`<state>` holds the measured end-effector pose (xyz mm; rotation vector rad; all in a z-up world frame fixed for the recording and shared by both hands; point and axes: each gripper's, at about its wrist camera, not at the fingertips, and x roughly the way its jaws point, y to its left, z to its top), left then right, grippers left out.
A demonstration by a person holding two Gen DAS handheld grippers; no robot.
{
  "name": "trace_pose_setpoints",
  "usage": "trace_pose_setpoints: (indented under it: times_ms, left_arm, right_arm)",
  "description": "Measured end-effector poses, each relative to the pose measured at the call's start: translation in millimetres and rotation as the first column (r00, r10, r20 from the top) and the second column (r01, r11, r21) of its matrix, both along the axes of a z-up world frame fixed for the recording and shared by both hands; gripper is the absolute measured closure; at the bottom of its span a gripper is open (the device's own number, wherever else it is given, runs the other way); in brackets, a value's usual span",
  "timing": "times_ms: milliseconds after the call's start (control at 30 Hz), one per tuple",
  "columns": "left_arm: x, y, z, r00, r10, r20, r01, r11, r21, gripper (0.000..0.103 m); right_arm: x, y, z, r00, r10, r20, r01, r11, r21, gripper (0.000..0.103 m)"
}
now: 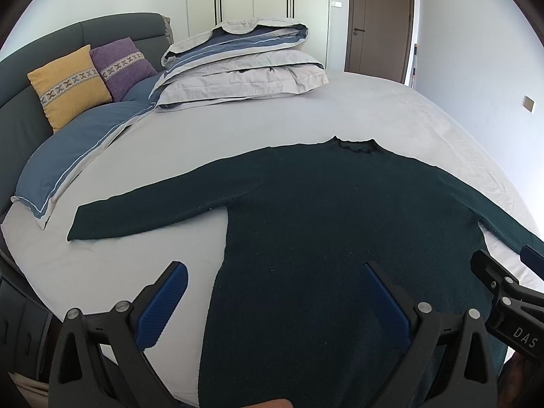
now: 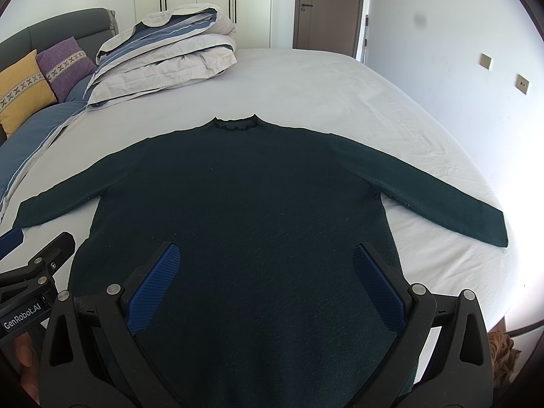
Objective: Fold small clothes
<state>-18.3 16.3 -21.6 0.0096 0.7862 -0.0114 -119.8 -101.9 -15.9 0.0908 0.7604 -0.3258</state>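
Observation:
A dark green long-sleeved sweater (image 1: 323,210) lies flat on the white bed sheet (image 1: 238,125), collar away from me, both sleeves spread out. It also shows in the right wrist view (image 2: 244,197). My left gripper (image 1: 273,287) is open and empty above the sweater's lower left side, one finger over the sheet. My right gripper (image 2: 267,265) is open and empty above the sweater's lower middle. The right gripper shows at the right edge of the left wrist view (image 1: 503,272); the left gripper shows at the left edge of the right wrist view (image 2: 37,248).
A folded grey and blue duvet (image 1: 244,64) sits at the far side of the bed. A yellow cushion (image 1: 68,85) and a purple cushion (image 1: 124,64) lean on the dark headboard (image 1: 20,108), with a blue pillow (image 1: 78,156) below. A brown door (image 1: 380,23) stands behind.

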Motion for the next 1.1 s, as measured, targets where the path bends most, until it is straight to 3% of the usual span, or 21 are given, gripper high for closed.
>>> trace_pose_setpoints:
  times_ms: [500,667,767,833,900,1000,1067,1100]
  left_arm:
    - [10.8,-6.1,-10.4,0.998,-0.024,-0.055,0.022,0.999,-0.041,0.000]
    - [15.9,-12.5,-21.2,0.996,-0.034,-0.081,0.033,0.999,-0.016,0.000]
    - [23.0,-12.9,-28.6,0.993,-0.053,-0.110,0.045,0.997,-0.070,0.000]
    - [28.3,-14.0,-32.8,0.991,-0.064,-0.122,0.052,0.994,-0.092,0.000]
    - [32.7,-16.2,-35.5,0.990,-0.085,-0.110,0.071,0.990,-0.121,0.000]
    - [42.1,-20.4,-41.8,0.989,-0.091,-0.117,0.073,0.986,-0.149,0.000]
    - [46.8,-22.3,-45.2,0.991,-0.085,-0.106,0.064,0.980,-0.187,0.000]
    - [49.1,-25.7,-47.0,0.991,-0.078,-0.109,0.057,0.980,-0.189,0.000]
  right_arm:
    - [2.0,-17.5,-15.3,1.000,-0.019,-0.013,0.019,0.999,0.043,0.000]
    - [-9.0,-68.3,-21.9,0.995,-0.098,0.006,0.097,0.987,0.132,0.000]
    - [-24.6,-127.8,-27.3,0.979,-0.201,0.028,0.190,0.958,0.214,0.000]
    - [-43.6,-185.3,-33.7,0.955,-0.295,0.045,0.268,0.913,0.307,0.000]
    - [-69.5,-242.7,-44.6,0.909,-0.411,0.063,0.353,0.843,0.405,0.000]
    - [-113.8,-326.4,-73.3,0.817,-0.572,0.064,0.438,0.690,0.576,0.010]
    - [-140.3,-371.1,-97.6,0.758,-0.651,0.042,0.458,0.577,0.677,0.027]
    - [-150.9,-391.2,-109.2,0.734,-0.679,0.033,0.458,0.530,0.714,0.031]
